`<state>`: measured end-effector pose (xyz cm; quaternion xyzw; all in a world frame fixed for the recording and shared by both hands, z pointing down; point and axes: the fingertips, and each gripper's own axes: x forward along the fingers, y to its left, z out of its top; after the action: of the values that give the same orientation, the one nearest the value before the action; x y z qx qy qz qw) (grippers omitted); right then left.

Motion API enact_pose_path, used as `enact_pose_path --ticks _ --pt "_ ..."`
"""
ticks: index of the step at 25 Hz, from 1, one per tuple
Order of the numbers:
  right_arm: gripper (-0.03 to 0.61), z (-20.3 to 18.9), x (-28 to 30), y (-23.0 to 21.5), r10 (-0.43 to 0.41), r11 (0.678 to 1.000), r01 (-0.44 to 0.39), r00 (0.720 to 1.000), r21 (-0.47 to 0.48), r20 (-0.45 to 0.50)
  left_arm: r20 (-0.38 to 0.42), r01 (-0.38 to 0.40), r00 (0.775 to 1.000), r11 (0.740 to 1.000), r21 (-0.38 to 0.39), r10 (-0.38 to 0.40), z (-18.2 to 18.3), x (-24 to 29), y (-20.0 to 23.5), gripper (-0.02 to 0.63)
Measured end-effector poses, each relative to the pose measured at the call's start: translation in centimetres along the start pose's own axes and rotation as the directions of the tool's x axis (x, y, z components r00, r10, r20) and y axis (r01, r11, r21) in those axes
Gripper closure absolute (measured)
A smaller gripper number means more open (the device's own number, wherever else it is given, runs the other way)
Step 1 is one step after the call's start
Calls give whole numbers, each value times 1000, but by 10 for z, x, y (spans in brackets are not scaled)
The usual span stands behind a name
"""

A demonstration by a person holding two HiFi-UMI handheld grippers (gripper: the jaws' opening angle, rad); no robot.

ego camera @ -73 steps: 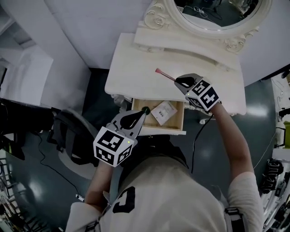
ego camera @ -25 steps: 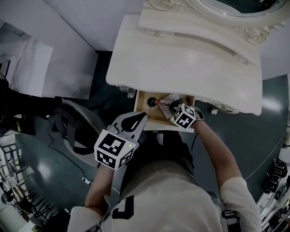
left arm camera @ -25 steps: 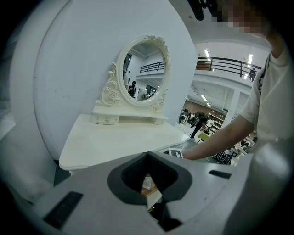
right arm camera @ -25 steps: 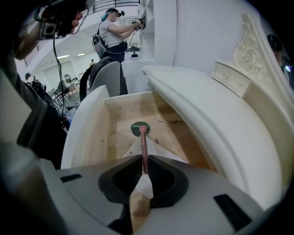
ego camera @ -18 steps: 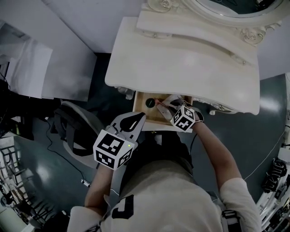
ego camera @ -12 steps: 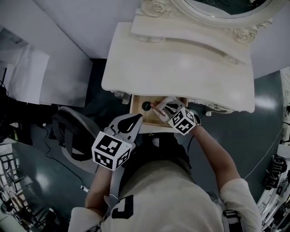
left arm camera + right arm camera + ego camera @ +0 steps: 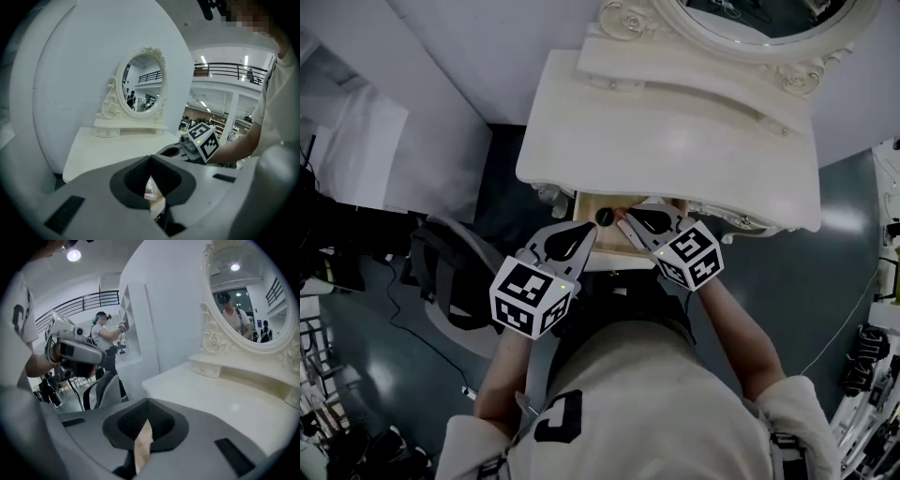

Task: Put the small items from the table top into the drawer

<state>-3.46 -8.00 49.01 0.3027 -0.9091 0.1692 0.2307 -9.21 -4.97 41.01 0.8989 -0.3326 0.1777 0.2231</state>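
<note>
The wooden drawer (image 7: 589, 214) stands open under the front edge of the white dressing table (image 7: 675, 141). A small black round item (image 7: 604, 217) lies at the drawer's left end, and a pink tip (image 7: 619, 215) shows beside it. Through my left jaws I see a white packet (image 7: 150, 190) lying in the drawer. My right gripper (image 7: 624, 217) hangs above the drawer; its jaws have just been closing and now meet at the tips (image 7: 147, 401) with nothing between them. My left gripper (image 7: 585, 231) hovers at the drawer's front left, shut and empty (image 7: 150, 158).
An ornate oval mirror (image 7: 769, 28) on a raised shelf stands along the back of the table. A grey chair (image 7: 450, 272) sits on the dark floor to the left of me. A white wall panel runs behind the table's left side.
My right gripper has lifted up out of the drawer without the pink-handled brush that it held down there. My left gripper has stayed in place.
</note>
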Motion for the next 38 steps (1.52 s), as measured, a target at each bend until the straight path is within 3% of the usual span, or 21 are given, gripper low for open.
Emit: enact_pose_path --ticks 6,13,19,24,30,32,35,38 --pt "549 40 -34 21 34 998 -39 994 43 107 38 19 999 1000 0 -19 4 -7 -6 557" --pt "549 67 -81 30 -19 995 -4 974 102 226 30 69 997 998 14 -69 0 -4 -17 557" --pt "549 65 -109 36 -49 995 27 971 99 236 24 108 994 993 48 -109 10 5 -41 557" --pt "551 60 -119 57 -52 998 57 983 -21 174 29 114 993 991 64 -116 15 8 -56 557" --pt "551 52 -149 44 -47 999 48 978 3 203 28 95 995 992 81 -97 23 22 -81 557" --pt "551 44 -160 41 -66 997 74 980 -32 189 47 124 991 991 51 -126 27 29 -97 557" --pt "551 31 -171 44 -59 997 67 981 -37 185 117 202 974 977 -68 -194 35 32 -119 557" --pt "551 24 -183 43 -43 998 50 980 -31 195 98 166 982 985 -44 -161 32 38 -129 557"
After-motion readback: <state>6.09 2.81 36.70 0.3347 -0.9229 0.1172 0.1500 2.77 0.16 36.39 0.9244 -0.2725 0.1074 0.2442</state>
